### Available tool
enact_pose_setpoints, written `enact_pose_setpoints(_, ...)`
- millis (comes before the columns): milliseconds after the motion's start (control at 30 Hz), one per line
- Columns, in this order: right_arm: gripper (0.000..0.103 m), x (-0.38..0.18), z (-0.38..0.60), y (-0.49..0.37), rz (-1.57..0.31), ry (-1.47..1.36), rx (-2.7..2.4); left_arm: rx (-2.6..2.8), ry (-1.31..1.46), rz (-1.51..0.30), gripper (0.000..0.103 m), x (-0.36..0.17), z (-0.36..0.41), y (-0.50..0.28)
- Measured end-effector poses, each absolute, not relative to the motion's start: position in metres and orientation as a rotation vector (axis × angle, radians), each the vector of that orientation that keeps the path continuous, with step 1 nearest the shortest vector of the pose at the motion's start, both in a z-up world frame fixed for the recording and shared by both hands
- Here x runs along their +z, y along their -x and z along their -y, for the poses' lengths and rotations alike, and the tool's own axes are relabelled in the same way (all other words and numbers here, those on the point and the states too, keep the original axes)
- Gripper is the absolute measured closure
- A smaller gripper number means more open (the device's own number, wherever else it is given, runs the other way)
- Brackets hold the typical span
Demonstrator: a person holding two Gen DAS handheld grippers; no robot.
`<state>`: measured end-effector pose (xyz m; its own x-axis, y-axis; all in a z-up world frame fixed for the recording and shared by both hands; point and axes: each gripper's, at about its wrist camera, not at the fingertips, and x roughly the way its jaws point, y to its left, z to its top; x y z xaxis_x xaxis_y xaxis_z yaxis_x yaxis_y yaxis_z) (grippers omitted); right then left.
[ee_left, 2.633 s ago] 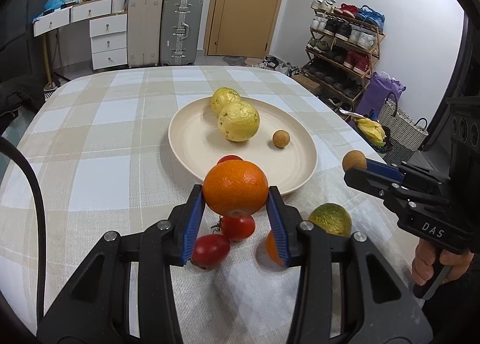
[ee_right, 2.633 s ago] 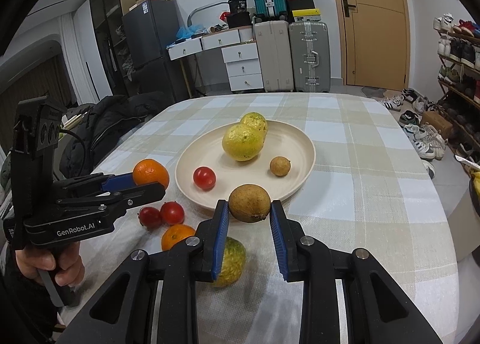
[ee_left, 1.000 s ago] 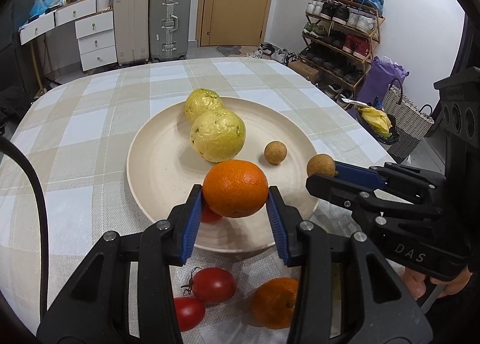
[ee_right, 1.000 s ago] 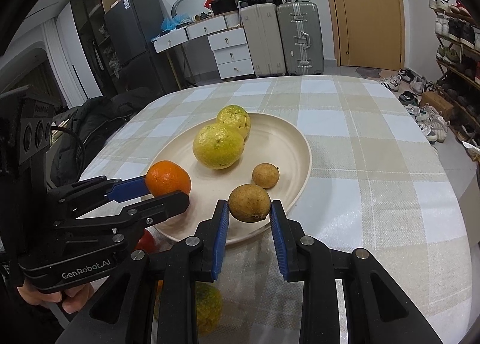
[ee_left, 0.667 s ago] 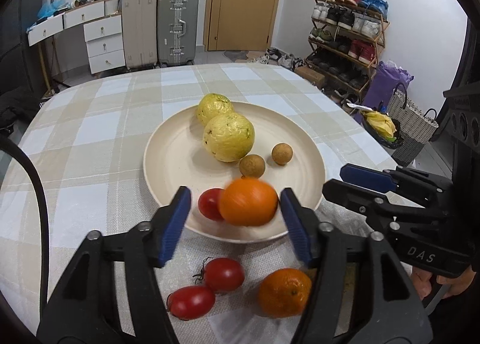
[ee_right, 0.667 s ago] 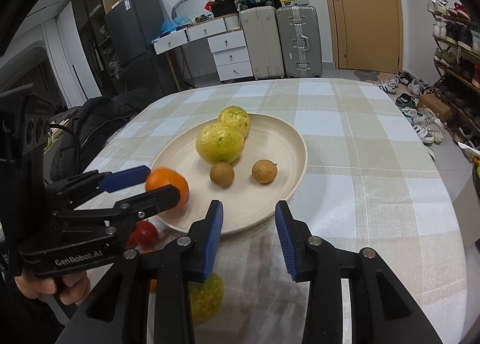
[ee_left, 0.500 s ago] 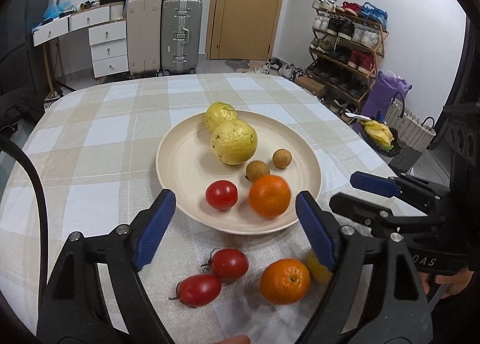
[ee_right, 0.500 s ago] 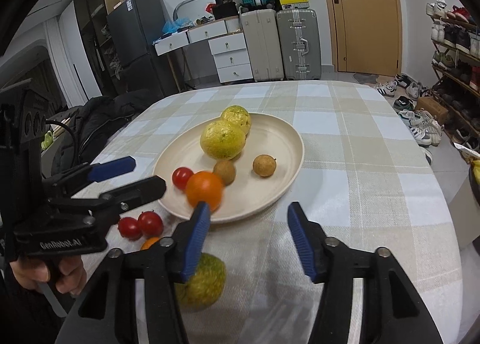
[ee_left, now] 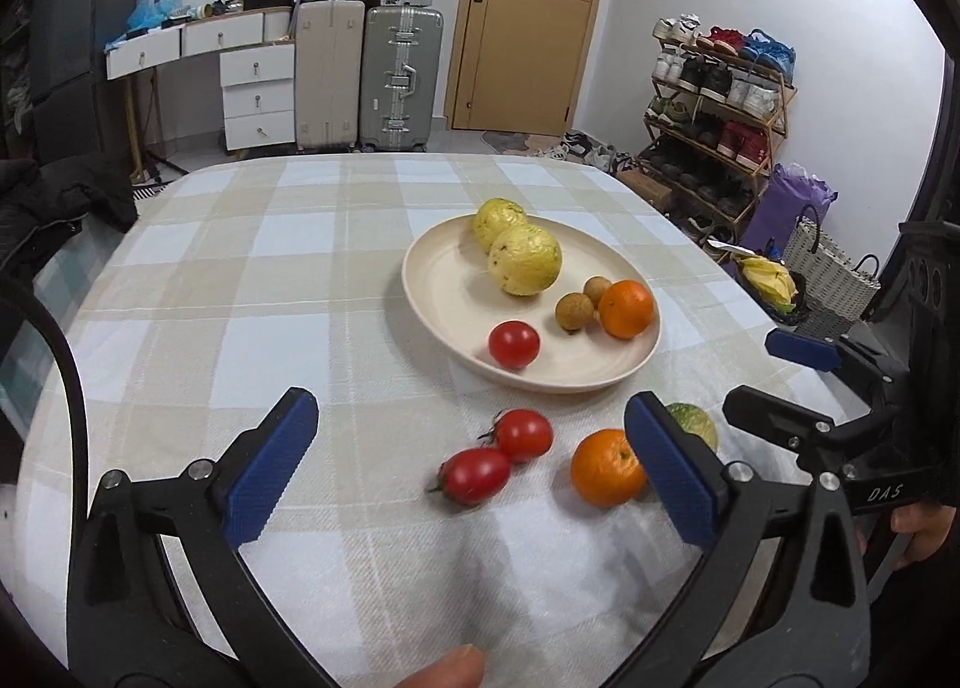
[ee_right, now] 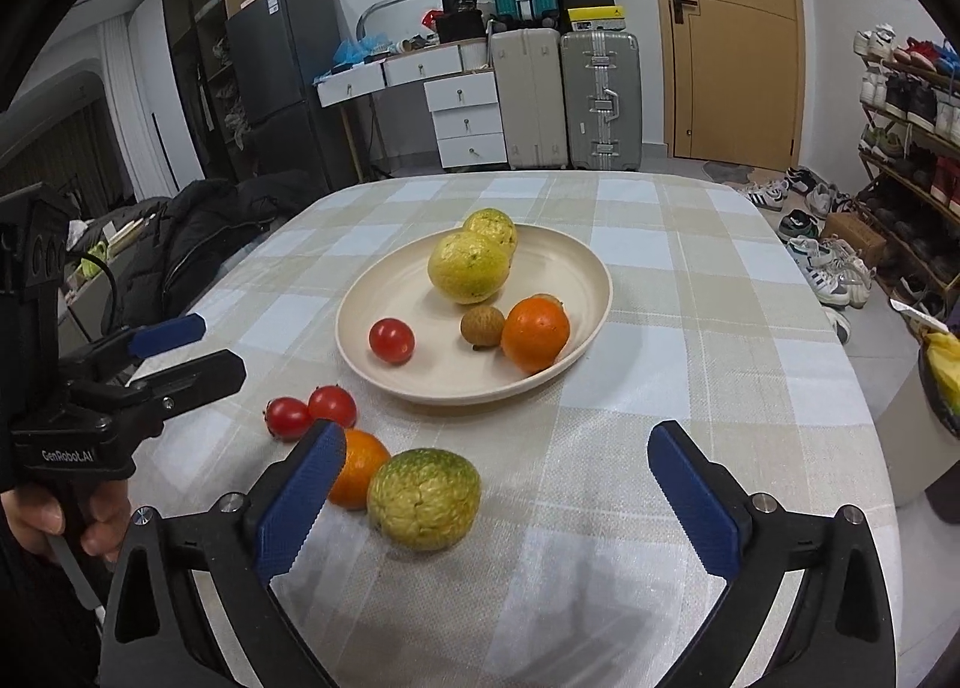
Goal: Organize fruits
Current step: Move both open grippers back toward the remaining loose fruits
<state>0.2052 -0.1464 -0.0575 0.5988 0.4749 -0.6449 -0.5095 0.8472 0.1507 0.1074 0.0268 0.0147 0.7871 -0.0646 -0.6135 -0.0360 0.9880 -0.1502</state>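
Observation:
A cream plate (ee_left: pixel 432 322) on the checked cloth holds two yellow fruits (ee_left: pixel 525 267), two small brown fruits (ee_left: pixel 570 313), an orange (ee_left: pixel 626 309) and a tomato (ee_left: pixel 513 344). On the cloth in front of it lie two tomatoes (ee_left: pixel 523 435), a second orange (ee_left: pixel 606 467) and a green-yellow fruit (ee_right: pixel 423 499). My left gripper (ee_left: pixel 471 409) hangs above the loose tomatoes, jaws opening wide, nothing between them. My right gripper (ee_right: pixel 495 436) hovers over the green-yellow fruit, jaws also opening and empty.
A black jacket (ee_right: pixel 198 232) lies at the table's left edge. Suitcases (ee_right: pixel 600 100) and white drawers (ee_right: pixel 468 115) stand behind the table, a shoe rack (ee_left: pixel 714 130) to the right. A person's hand (ee_right: pixel 66 520) grips the left tool.
Both grippers opened. The orange left the left jaws and the brown fruit left the right jaws, and both now rest on the plate. Both grippers drew back from the plate.

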Motion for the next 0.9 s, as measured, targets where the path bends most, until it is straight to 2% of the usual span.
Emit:
enact_pose_setpoints(367,0.0,-0.07,0.14,-0.2,-0.773,0.123,0.561,0.01,0.117,-0.702,0.001,0.009,-0.029,-0.094)
enact_pose_setpoints(900,0.0,-0.082,0.133,-0.201,-0.822,0.169,0.555,0.013,0.094,-0.804,0.001,-0.018,-0.023,-0.114)
